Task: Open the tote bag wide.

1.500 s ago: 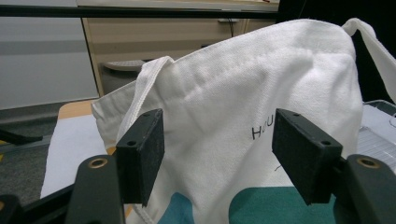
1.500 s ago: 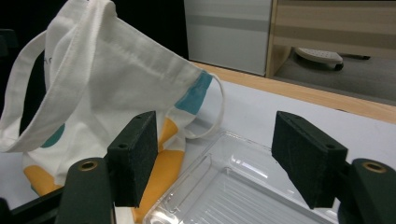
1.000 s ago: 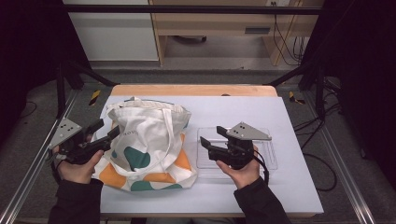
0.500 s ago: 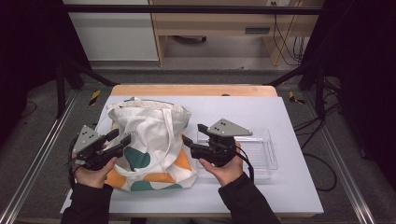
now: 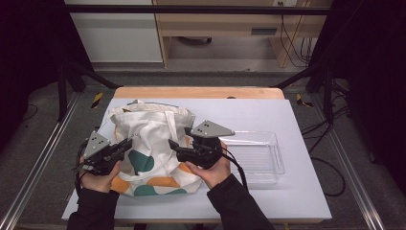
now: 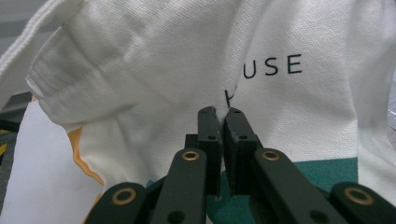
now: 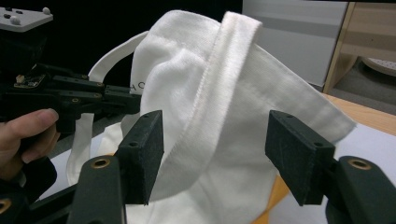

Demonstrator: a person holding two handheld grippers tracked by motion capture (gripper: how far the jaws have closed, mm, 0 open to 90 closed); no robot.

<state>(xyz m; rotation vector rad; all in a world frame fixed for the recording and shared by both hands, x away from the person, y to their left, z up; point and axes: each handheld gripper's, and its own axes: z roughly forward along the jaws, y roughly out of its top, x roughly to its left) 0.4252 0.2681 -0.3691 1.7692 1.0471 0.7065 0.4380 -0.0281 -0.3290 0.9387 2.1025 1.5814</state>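
My left fingers [image 6: 218, 122] have just closed, pinching a fold of the white canvas tote bag [image 5: 148, 143] lying on the white bench [image 5: 297, 196]. My right gripper [image 7: 224, 156] hangs wide open around its handle strap [image 7: 219, 93], ready to grip next.

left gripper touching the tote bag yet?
Touching. In the left gripper view the left gripper has just closed, its jaws pinching a fold of the tote bag fabric between them.
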